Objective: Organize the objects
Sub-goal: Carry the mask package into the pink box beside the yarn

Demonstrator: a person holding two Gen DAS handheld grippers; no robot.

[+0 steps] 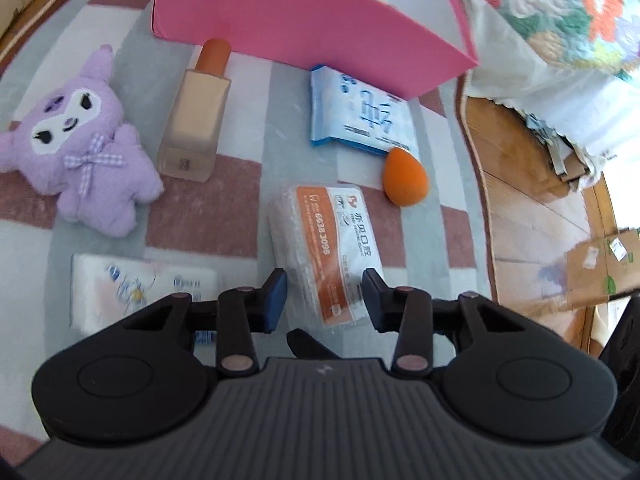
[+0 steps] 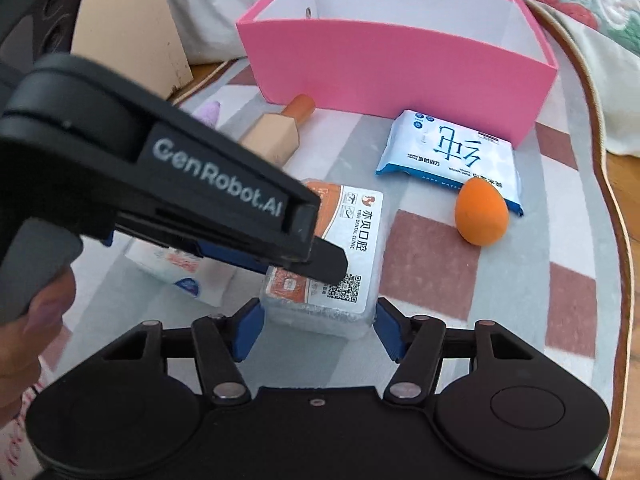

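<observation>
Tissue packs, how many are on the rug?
3. Blue wipes pack lies beside the pink box. Orange-labelled pack lies between both claws. White pack lies nearest the left claw, partly hidden.

One pink box (image 1: 304, 12), three tissue packs (image 1: 356, 116), one plush (image 1: 80, 144), one bottle (image 1: 196, 120), one sponge (image 1: 405, 178).
</observation>
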